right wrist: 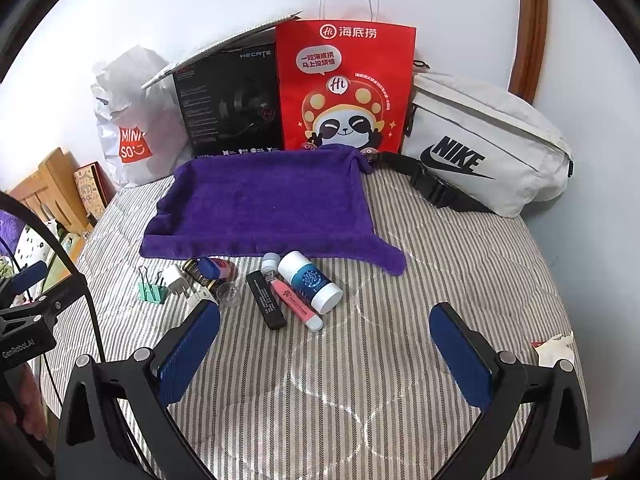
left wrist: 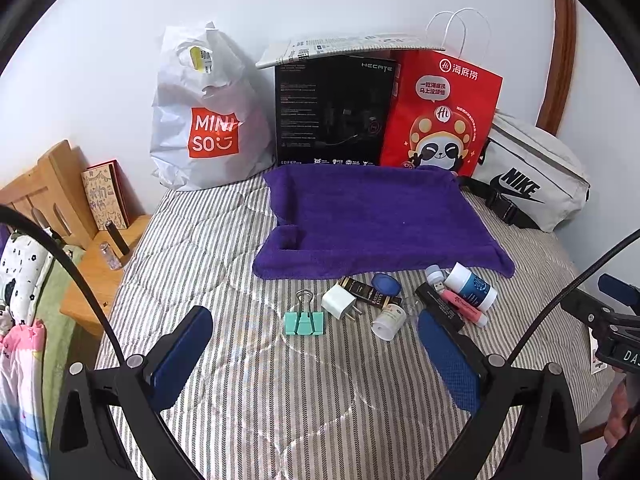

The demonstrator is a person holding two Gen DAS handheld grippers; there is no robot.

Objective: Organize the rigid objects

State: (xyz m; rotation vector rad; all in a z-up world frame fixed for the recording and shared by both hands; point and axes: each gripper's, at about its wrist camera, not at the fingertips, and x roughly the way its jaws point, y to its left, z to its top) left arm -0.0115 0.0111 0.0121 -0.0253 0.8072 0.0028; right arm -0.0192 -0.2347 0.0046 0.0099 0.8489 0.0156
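Green clip point(left wrist: 304, 317) lies nearest; both claws, left point(left wrist: 316, 356) and right point(right wrist: 325, 344), wide and empty, should pinch its middle.

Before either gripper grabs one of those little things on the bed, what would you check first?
1. Left hand-held gripper open, holding nothing: ok.
2. Right hand-held gripper open, holding nothing: ok.
3. Purple towel bare and spread out: ok.
4. Green binder clip apart from its neighbours: ok.
5. White charger plug free of the black-and-gold tube: not ok, they touch.
6. Blue-and-white bottle steady on its side: cannot tell.
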